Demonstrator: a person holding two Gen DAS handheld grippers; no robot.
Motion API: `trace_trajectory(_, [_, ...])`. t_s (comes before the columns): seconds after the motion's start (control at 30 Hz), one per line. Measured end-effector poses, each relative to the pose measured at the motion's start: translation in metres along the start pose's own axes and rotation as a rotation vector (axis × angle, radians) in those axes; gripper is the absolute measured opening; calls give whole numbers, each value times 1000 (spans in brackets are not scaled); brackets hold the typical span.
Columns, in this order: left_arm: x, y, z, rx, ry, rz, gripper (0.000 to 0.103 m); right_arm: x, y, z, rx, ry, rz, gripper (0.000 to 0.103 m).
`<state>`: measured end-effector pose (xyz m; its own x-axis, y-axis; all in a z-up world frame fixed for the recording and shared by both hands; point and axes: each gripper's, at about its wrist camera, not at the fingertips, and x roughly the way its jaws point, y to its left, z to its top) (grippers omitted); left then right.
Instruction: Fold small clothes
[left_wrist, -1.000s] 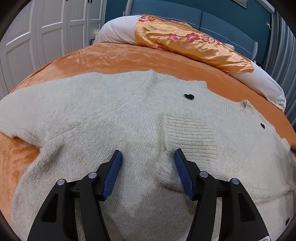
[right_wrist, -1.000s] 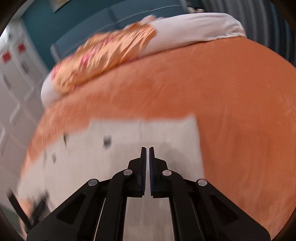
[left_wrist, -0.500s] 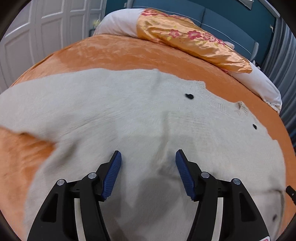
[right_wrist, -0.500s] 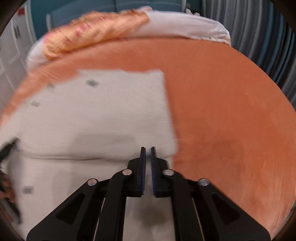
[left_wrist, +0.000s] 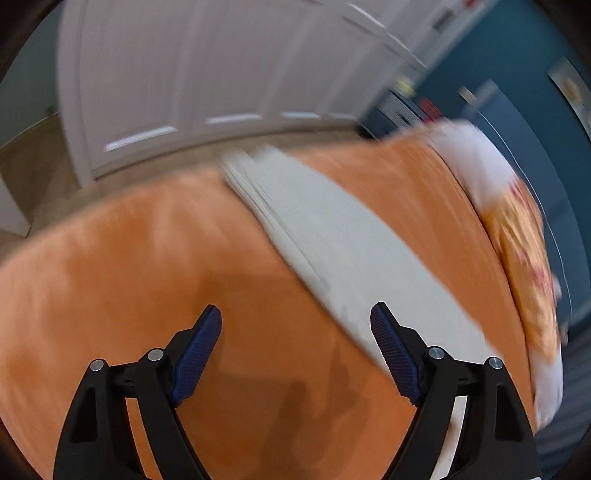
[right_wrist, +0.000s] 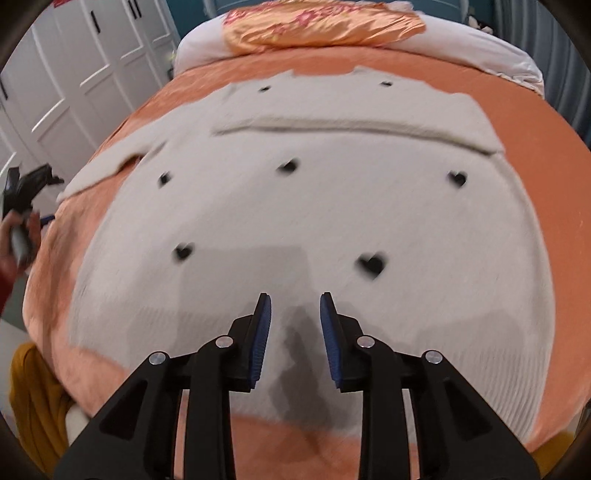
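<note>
A cream knit sweater (right_wrist: 295, 206) with small black hearts lies flat on the orange bedspread (right_wrist: 517, 110). One sleeve is folded across its chest; the other sleeve (left_wrist: 332, 236) lies stretched out toward the bed's left edge. My right gripper (right_wrist: 295, 306) is open and empty just above the sweater's hem. My left gripper (left_wrist: 295, 317) is open wide and empty above bare bedspread beside the stretched sleeve. It also shows at the left edge of the right wrist view (right_wrist: 22, 192), held in a hand.
White and orange floral pillows (right_wrist: 325, 26) lie at the head of the bed. White wardrobe doors (left_wrist: 221, 74) stand along the left side. A yellow cloth (right_wrist: 33, 398) hangs by the bed's near left corner.
My right gripper has opened and pulled back to the hem. My left gripper has swung left off the sweater's body to the outstretched sleeve, still open. A sleeve now lies folded across the chest.
</note>
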<state>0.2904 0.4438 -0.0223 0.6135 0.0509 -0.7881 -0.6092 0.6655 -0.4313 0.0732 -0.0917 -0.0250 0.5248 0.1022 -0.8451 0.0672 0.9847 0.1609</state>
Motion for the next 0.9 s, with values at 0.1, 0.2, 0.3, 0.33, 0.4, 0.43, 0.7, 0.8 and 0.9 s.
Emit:
trace_trajectory(0.1, [20,10,27,-32,31,-13,80,-5,9,-4,9,29,-3,36])
trace_trajectory(0.2, [44,12,39,-58,76,-23,80,-8,17,-8,4,40,-19,36])
trace_trajectory(0.3, [49,3,45,-12,47,-3,68,-11,21,-6,-2,40,-39,38])
trace_trajectory(0.33, [53,-5,47,19,62,-15,36,-12,21,-6,-1,41,-42,40])
trace_trajectory(0.4, [58,-16,52,62,107,-7,8,-13,20,-5,-2,36,-47,41])
trace_trajectory(0.43, [57,-22,56,74,100,-14,8,-14,20,-5,-2,33,-45,41])
trace_trajectory(0.7, [-69,-194,9,436,-69,-299,7,-21,3,-1,61,-7,-5,41])
trace_trajectory(0.8, [-117,-275,-52,571,-60,-469,7,-27,-7,-4,96,-28,8,41])
trace_trajectory(0.9, [-141,-340,-128,678,-3,-594,7,-35,-20,-9,117,-44,4,41])
